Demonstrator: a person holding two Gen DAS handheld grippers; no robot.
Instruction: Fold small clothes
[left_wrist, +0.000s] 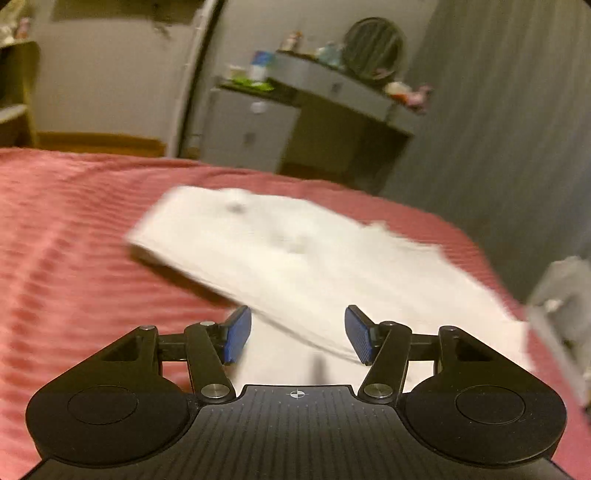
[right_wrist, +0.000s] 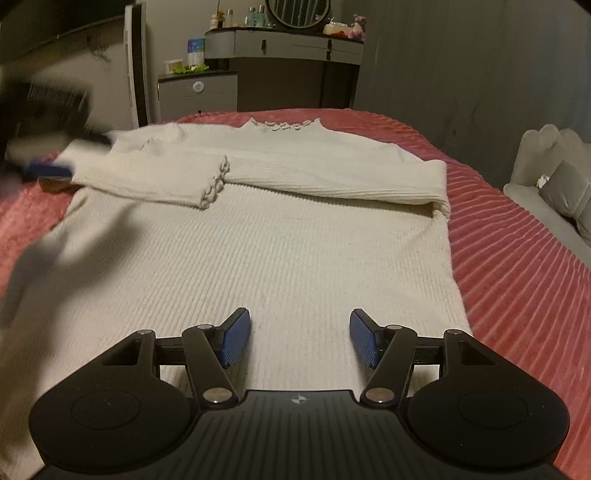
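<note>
so the white knit sweater is laid flat on the red bed cover, filling most of the middle of the right wrist frame, collar toward the top centre and both sleeves already crossed over the chest. the left sleeve cuff with its scalloped edge sits centre-left, and the right sleeve fold makes a fat rounded edge at centre-right. it looks like a chunky ribbed knit, so i'd guess soft, floppy and fairly light but bulky, and grippy rather than slippery (the ribs should bite into the blue pads nicely). it'll sag and stretch if lifted by one point, so i'd pinch the hem at the bottom of the frame near both corners, taking both layers. right tongs hang over the lower body of the sweater, pads parted about halfway with nothing between them. left tongs show the same moderate gap in their own blurry view, only sweater lying under them, not pinched; in the right wrist view they're a smear at upper left by the folded sleeve.
</note>
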